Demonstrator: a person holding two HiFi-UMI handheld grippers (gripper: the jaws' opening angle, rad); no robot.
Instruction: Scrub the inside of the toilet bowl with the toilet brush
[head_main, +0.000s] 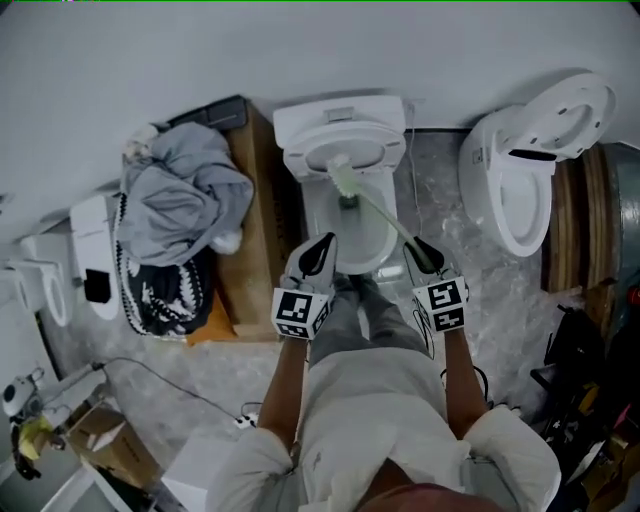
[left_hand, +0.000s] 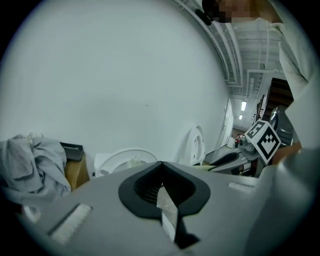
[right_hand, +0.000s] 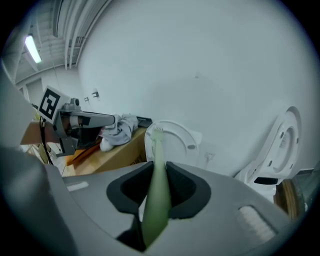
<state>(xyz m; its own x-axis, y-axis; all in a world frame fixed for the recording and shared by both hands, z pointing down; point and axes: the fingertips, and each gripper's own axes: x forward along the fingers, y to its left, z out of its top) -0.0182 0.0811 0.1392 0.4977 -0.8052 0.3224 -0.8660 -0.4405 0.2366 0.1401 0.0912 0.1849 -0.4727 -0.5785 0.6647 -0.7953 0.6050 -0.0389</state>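
Right tongs (right_hand: 159, 172): clenched on pale green plastic toilet brush (right_hand: 156, 200).
Left tongs (left_hand: 161, 172): closed, empty.
Scrub: firm grip, sweep round white ceramic toilet bowl (head_main: 312, 230) wall.

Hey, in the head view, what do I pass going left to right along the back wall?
White fixture → pile of grey clothes → toilet with raised lid → second toilet → wooden boards.

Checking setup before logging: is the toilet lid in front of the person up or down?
Up: the toilet lid stands upright toward the wall, leaving the bowl open under the toilet brush.
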